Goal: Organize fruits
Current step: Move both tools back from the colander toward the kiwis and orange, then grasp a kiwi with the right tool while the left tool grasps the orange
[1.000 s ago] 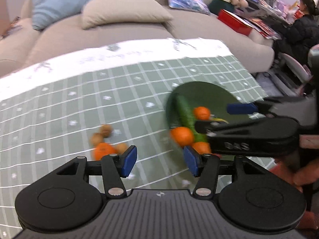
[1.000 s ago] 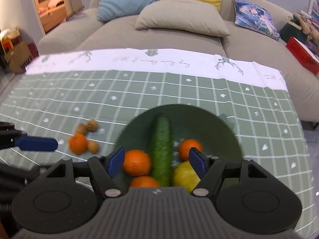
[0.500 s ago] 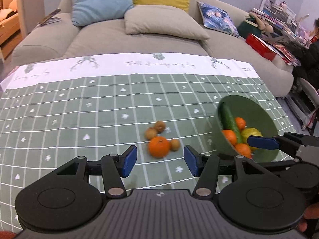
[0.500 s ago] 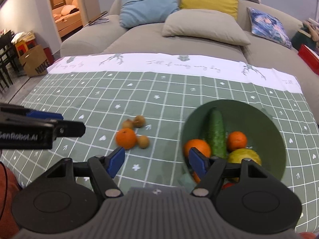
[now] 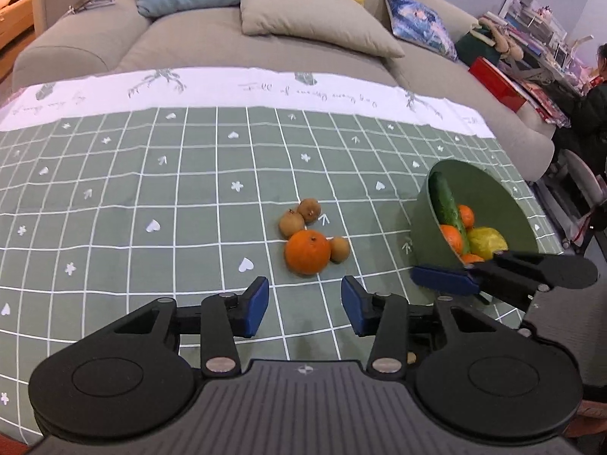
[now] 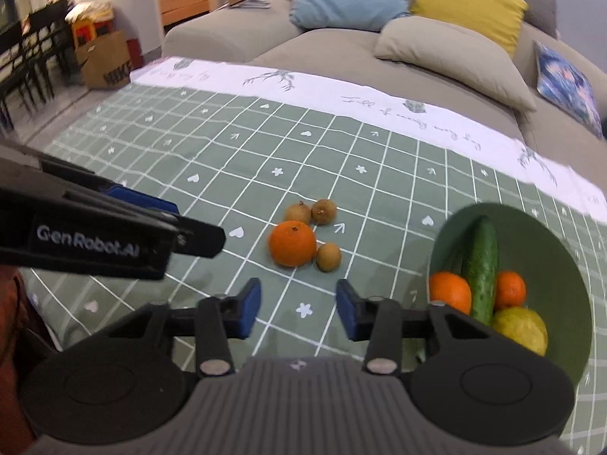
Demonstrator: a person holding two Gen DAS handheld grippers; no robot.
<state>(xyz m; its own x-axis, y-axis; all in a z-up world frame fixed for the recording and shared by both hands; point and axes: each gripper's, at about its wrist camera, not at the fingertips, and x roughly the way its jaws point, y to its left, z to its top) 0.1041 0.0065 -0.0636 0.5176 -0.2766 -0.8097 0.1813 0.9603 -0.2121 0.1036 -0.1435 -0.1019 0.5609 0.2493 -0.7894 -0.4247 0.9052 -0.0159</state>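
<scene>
An orange [image 5: 307, 252] lies on the green checked tablecloth with three small brown fruits [image 5: 292, 223] touching it; the group also shows in the right wrist view, with the orange [image 6: 293, 243] nearest. A green bowl [image 5: 489, 185] to the right holds a cucumber [image 5: 444, 201], oranges and a yellow fruit; it shows too in the right wrist view [image 6: 569, 284]. My left gripper [image 5: 305, 307] is open and empty, just short of the orange. My right gripper [image 6: 299, 308] is open and empty, near the same fruits, left of the bowl.
A beige sofa [image 5: 189, 38] with blue, yellow and beige cushions stands behind the table. The cloth's white border [image 5: 227, 91] marks the far edge. A red box [image 5: 500, 87] and a seated person are at the far right. Chairs and a paper bag [image 6: 106, 64] stand at left.
Both grippers have swung left, away from the bowl, and now face the loose orange and brown fruits. Both stay open.
</scene>
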